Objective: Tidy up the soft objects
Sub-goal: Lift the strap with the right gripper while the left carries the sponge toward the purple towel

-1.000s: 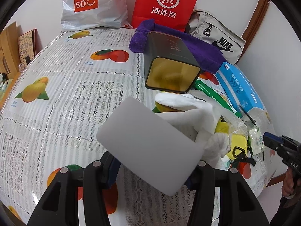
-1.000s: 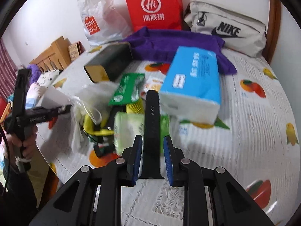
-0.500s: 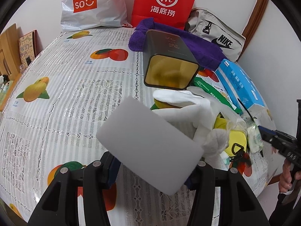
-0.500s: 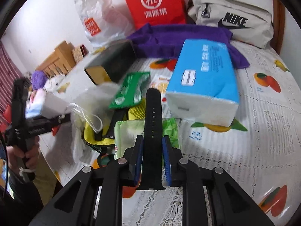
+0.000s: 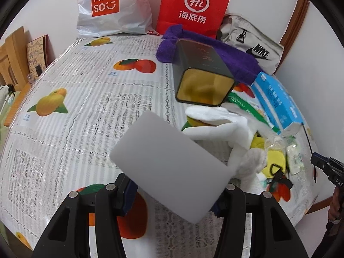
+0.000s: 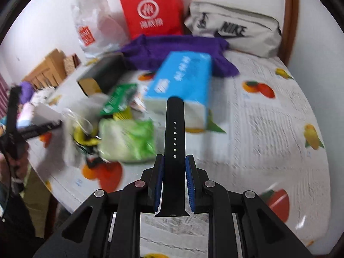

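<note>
Against the wall at the far edge of the surface (image 5: 90,99), a white MINISO bag (image 5: 111,8), a red paper bag (image 5: 193,6) and a grey Nike pouch (image 5: 253,43) are stood; what is inside them cannot be seen. A dark tin (image 5: 202,75) is laid on its side against a purple towel (image 5: 236,58), its open mouth turned to the camera; the gold interior shows only dim shapes, so its contents cannot be told. A blue tissue pack (image 6: 182,81) is set beside a loose heap of white cloth (image 5: 223,126), green packets (image 6: 129,139) and yellow items. A pale grey foam block (image 5: 172,172) is clamped in the left hand-held gripper (image 5: 174,195) above the surface. A black watch strap (image 6: 174,142) is clamped upright between the pads of the right hand-held gripper (image 6: 174,180), in front of the tissue pack
</note>
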The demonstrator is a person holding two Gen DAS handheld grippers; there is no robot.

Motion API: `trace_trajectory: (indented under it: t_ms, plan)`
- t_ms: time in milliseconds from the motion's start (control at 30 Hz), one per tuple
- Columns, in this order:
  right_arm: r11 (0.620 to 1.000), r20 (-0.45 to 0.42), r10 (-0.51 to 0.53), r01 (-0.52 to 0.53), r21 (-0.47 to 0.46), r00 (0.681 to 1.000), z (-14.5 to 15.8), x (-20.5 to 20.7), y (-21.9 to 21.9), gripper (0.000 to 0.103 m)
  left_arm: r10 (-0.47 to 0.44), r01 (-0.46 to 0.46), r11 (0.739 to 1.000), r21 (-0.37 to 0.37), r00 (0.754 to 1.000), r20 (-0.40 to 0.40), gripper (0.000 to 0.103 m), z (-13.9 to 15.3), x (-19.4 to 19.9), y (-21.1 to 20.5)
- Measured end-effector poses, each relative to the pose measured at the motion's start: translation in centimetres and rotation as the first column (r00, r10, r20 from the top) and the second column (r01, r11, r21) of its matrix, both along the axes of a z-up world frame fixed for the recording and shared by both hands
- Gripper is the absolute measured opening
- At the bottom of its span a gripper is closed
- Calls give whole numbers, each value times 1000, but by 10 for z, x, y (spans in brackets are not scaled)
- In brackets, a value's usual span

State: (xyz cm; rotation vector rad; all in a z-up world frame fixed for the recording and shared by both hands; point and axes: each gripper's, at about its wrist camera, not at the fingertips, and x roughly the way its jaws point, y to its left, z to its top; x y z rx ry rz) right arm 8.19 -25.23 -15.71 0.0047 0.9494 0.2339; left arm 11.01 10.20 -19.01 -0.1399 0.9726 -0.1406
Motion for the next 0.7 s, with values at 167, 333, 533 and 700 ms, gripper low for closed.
trace_trajectory:
  t_ms: [167, 333, 533, 700]
  plan:
    - [999, -36, -3, 2, -38, 999, -25, 9, 0, 20, 10, -10, 1000, 23, 1000, -8, 53, -1, 1, 1]
    - [998, -24, -18, 16, -65, 1000, -38, 16, 3, 25, 21, -20, 999, 27, 1000, -12, 53, -2, 2, 4]
    - [996, 12, -20, 21, -85, 1000, -42, 25, 8, 21, 30, -30, 999, 17, 1000, 0, 53, -3, 6, 5]
    - [999, 2, -26, 26, -44, 1000, -37, 23, 2, 21, 17, -17, 1000, 2, 1000, 17, 50, 0, 5, 5]
